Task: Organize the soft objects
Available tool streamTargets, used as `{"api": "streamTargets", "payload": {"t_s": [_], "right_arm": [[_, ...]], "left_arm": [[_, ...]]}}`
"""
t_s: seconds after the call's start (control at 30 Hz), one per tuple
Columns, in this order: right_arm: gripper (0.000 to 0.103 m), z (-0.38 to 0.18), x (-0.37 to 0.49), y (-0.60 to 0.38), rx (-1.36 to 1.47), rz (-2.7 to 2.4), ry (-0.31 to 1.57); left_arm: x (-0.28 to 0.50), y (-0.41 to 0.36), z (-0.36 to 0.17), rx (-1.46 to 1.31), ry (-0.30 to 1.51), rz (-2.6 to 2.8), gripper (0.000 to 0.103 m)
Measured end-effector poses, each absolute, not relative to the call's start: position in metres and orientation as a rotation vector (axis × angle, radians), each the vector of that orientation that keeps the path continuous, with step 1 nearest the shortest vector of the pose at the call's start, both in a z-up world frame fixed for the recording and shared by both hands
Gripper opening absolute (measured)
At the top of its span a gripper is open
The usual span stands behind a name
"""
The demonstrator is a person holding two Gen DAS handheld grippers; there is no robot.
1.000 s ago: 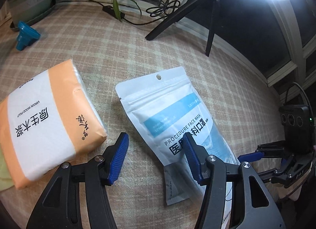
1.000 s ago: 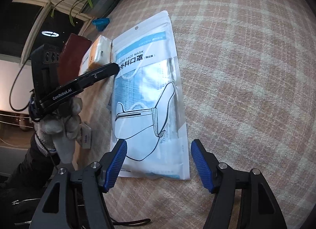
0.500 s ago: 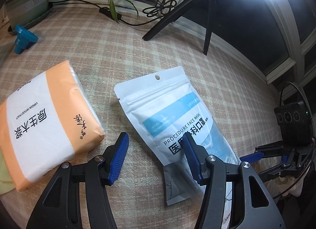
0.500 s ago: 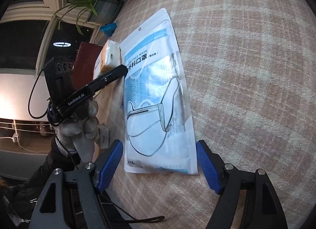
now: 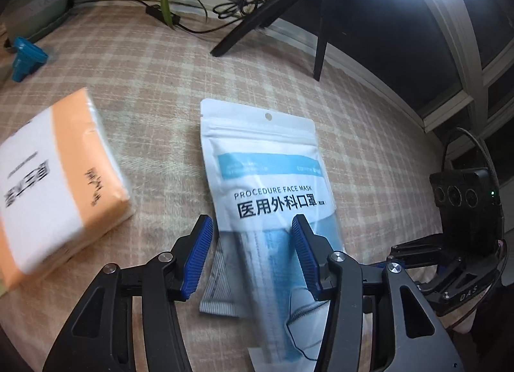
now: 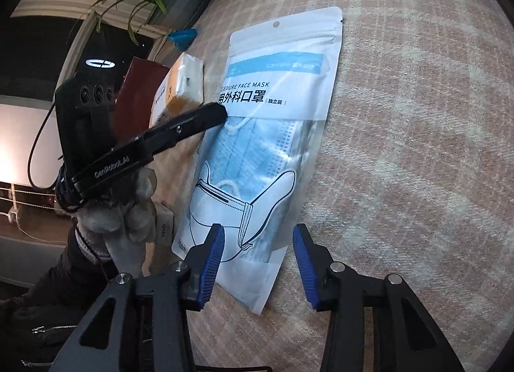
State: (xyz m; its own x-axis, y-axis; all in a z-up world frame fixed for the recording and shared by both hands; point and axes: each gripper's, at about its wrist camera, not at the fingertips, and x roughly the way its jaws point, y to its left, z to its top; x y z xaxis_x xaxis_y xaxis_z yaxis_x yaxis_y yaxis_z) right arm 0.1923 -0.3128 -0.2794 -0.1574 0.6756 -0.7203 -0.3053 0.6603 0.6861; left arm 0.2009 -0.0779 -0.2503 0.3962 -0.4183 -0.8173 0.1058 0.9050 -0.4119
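Face mask pouch (image 5: 270, 179) flat on tablecloth (image 5: 369, 134), tissue pack (image 5: 54, 179) to its left, well apart.

Face mask pouch (image 5: 266, 179): white with blue band, clear window showing blue masks; flat on checked cloth, hang-hole end toward 12 o'clock. Tissue pack (image 5: 54, 179): orange-and-white, flat, at pouch's 9 o'clock, apart.
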Motion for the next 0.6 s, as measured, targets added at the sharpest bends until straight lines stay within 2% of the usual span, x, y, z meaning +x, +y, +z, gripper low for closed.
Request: {"api": "streamTargets", "payload": {"t_s": [0.43, 0.5, 0.6], "right_arm": [[0.041, -0.289, 0.193, -0.321, 0.448, 0.876, 1.495], [0.048, -0.288, 0.194, -0.32, 0.456, 0.874, 1.498], [0.051, -0.29, 0.196, -0.324, 0.498, 0.877, 1.502]], "left_arm": [[0.149, -0.076, -0.247, -0.318, 1.243, -0.433, 0.049], [0.145, -0.082, -0.248, -0.303, 1.254, -0.443, 0.049], [0.141, -0.086, -0.251, -0.295, 1.263, -0.44, 0.049]]}}
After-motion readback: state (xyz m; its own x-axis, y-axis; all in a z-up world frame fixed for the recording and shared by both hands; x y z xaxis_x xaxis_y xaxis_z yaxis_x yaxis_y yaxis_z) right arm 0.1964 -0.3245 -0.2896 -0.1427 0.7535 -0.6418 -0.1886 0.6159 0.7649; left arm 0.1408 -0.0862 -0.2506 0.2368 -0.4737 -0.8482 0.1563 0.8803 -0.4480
